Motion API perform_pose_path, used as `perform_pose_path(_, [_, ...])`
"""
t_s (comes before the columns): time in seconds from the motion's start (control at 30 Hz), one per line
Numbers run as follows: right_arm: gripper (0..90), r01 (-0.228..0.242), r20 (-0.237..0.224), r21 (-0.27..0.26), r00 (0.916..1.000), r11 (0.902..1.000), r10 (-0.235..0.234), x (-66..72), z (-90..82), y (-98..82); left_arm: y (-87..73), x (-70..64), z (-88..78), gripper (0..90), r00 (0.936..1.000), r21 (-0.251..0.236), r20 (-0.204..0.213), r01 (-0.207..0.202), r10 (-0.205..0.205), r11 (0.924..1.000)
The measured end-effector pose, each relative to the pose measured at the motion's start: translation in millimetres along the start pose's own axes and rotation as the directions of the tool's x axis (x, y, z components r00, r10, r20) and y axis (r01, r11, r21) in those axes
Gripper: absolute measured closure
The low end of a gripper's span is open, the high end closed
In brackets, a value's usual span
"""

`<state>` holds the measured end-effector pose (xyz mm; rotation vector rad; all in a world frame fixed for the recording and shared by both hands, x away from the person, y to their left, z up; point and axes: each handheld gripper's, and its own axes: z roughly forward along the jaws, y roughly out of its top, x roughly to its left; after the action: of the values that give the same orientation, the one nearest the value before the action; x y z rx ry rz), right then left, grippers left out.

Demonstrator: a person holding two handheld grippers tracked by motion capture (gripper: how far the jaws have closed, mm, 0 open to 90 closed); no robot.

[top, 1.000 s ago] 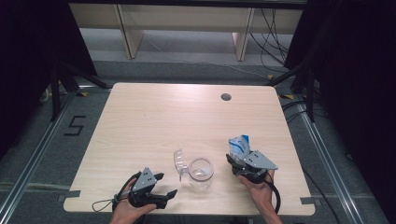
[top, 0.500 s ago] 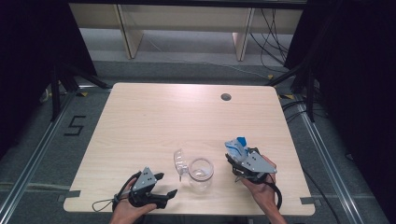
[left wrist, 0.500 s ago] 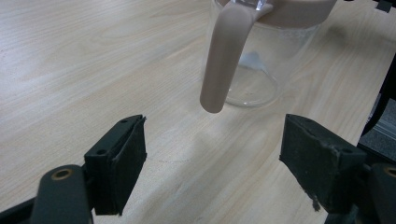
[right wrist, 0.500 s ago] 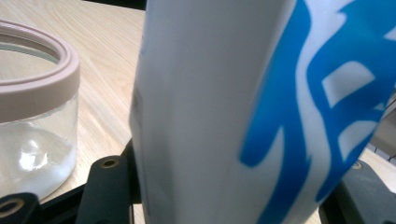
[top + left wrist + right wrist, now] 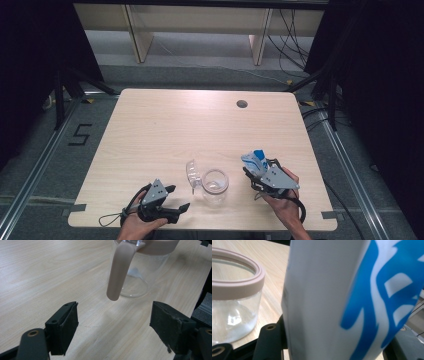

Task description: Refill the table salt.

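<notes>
On the tabletop point(image 5: 165, 130), high view: glass jar point(image 5: 215, 186) at 6 o'clock, mouth open to receive; left hand-held gripper point(image 5: 181, 198) at its 8 o'clock, released; right hand-held gripper point(image 5: 249, 169) at 3 o'clock, clenched on blue-white pouch point(image 5: 254, 161).
Left gripper view: jaws wide, aimed at jar handle point(image 5: 120, 270), likely to steady it.
Right gripper view: pouch point(image 5: 342, 300) upright beside jar rim point(image 5: 239, 285), seemingly ready for pouring.

Left gripper point(image 5: 175, 197): my black two-jaw tool, grey three-cornered plate on top, black cable looped at 9 o'clock.
Right gripper point(image 5: 252, 175): same black body, grey plate.
Pads point(image 5: 66, 327): black, worn edges.
</notes>
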<state>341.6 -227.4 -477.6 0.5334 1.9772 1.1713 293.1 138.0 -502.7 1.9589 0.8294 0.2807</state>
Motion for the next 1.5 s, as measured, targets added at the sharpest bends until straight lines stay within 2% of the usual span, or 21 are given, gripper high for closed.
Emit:
perform_pose_path(0.07, [42.0, 0.041, 0.0, -0.001, 0.9991, 0.9991, -0.041, -1.0, -0.5, 0.1, 0.1, 0.1, -0.2, 21.9, 1.0, 0.007, -0.002, -0.004, 0.004, 1.0])
perform_pose_path(0.13, [42.1, 0.039, -0.003, 0.01, 0.9992, 0.9992, -0.039, 0.7, -2.0, 0.7, -0.1, -0.7, -0.2, 21.9, 1.0, 0.006, -0.003, -0.001, 0.001, 1.0])
perform_pose_path(0.23, [42.1, 0.074, -0.001, 0.007, 0.9972, 0.9972, -0.074, 1.0, -2.5, 2.4, -0.5, 1.3, -1.3, 21.9, 0.9998, 0.01, -0.004, -0.021, 0.021, 0.9997])
perform_pose_path(0.43, [42.2, 0.121, 0.001, 0.013, 0.9926, 0.9925, -0.121, 3.8, -2.7, 4.3, -0.3, 0.1, -2.0, 21.9, 0.9999, -0.005, -0.002, -0.016, 0.016, 0.9999])
perform_pose_path(0.47, [42.2, 0.125, -0.002, 0.015, 0.9922, 0.9921, -0.125, 4.6, -3.0, 4.3, -0.7, 1.1, -2.5, 21.9, 0.9993, 0.013, -0.01, -0.036, 0.036, 0.9993])
perform_pose_path(0.6, [42.2, 0.159, -0.007, 0.012, 0.9873, 0.9872, -0.159, 7.0, -2.8, 5.6, -0.8, 1.1, -2.4, 21.9, 0.9998, 0.005, -0.005, -0.019, 0.019, 0.9998])
perform_pose_path(0.63, [42.2, 0.167, -0.006, 0.014, 0.9859, 0.9858, -0.167, 7.5, -3.0, 6.0, -1.5, 0.0, -2.0, 21.9, 1.0, 0.001, -0.006, 0.005, -0.005, 1.0])
perform_pose_path(0.7, [42.3, 0.202, 0.001, 0.018, 0.9795, 0.9793, -0.202, 7.1, -3.1, 6.7, -1.5, 0.2, -1.8, 21.9, 1.0, 0.001, -0.003, -0.004, 0.004, 1.0])
perform_pose_path(0.73, [42.3, 0.193, -0.002, 0.016, 0.9813, 0.9811, -0.193, 8.3, -3.6, 6.9, -1.7, -0.6, -1.6, 21.9, 0.9999, -0.001, -0.013, -0.007, 0.007, 1.0])
perform_pose_path(0.8, [42.2, 0.228, 0.002, 0.02, 0.9736, 0.9734, -0.228, 8.3, -3.8, 7.3, -1.5, -0.2, -1.8, 21.9, 0.9999, 0.008, 0.0, -0.013, 0.013, 0.9999])
perform_pose_path(0.83, [42.2, 0.224, -0.003, 0.016, 0.9747, 0.9745, -0.224, 9.6, -4.2, 7.5, -1.6, -0.6, -1.5, 21.9, 1.0, 0.005, 0.0, -0.007, 0.007, 1.0])
perform_pose_path(1.0, [42.6, 0.297, 0.013, 0.029, 0.9547, 0.9545, -0.297, 10.4, -3.8, 9.3, -2.0, -0.8, -1.7, 21.9, 0.9999, 0.008, -0.014, -0.003, 0.003, 1.0])
perform_pose_path(1.07, [42.6, 0.29, 0.01, 0.033, 0.9568, 0.9564, -0.291, 11.5, -3.9, 9.4, -1.9, -0.1, -1.4, 21.9, 0.9999, 0.011, -0.006, -0.011, 0.011, 0.9999])
perform_pose_path(1.1, [42.6, 0.318, 0.012, 0.033, 0.948, 0.9477, -0.318, 11.1, -3.5, 10.2, -1.7, 0.2, -1.3, 21.9, 0.9998, 0.01, -0.003, -0.021, 0.021, 0.9997])
perform_pose_path(1.27, [42.6, 0.328, 0.015, 0.048, 0.9444, 0.9436, -0.329, 14.2, -3.9, 10.5, -1.9, 0.3, -1.4, 21.9, 0.9998, 0.01, -0.008, -0.019, 0.019, 0.9998])
perform_pose_path(1.3, [42.6, 0.352, 0.021, 0.046, 0.9354, 0.935, -0.353, 13.7, -3.7, 11.2, -1.9, 0.5, -1.5, 21.9, 0.9997, 0.011, -0.01, -0.022, 0.022, 0.9997])
perform_pose_path(1.33, [42.6, 0.349, 0.027, 0.048, 0.9362, 0.9359, -0.35, 14.7, -4.1, 11.3, -1.8, 0.4, -1.3, 21.9, 0.9997, 0.009, -0.005, -0.024, 0.024, 0.9997])
perform_pose_path(1.37, [42.6, 0.367, 0.021, 0.049, 0.9294, 0.9289, -0.368, 14.7, -3.7, 11.9, -1.7, 0.6, -1.3, 21.9, 0.9996, 0.009, -0.004, -0.028, 0.028, 0.9996])
perform_pose_path(1.4, [42.6, 0.364, 0.026, 0.053, 0.9303, 0.9299, -0.366, 15.8, -3.9, 11.8, -1.8, 0.3, -1.3, 21.9, 0.9997, 0.009, -0.004, -0.025, 0.025, 0.9997])
perform_pose_path(1.47, [42.8, 0.387, 0.023, 0.051, 0.9214, 0.9209, -0.388, 15.8, -3.2, 12.4, -1.8, 0.7, -1.3, 21.9, 0.9996, 0.006, -0.003, -0.028, 0.028, 0.9996])
perform_pose_path(1.5, [42.7, 0.384, 0.027, 0.055, 0.9223, 0.9219, -0.385, 16.5, -3.6, 12.3, -1.8, 0.8, -1.3, 21.9, 0.9996, 0.007, -0.004, -0.027, 0.027, 0.9996])
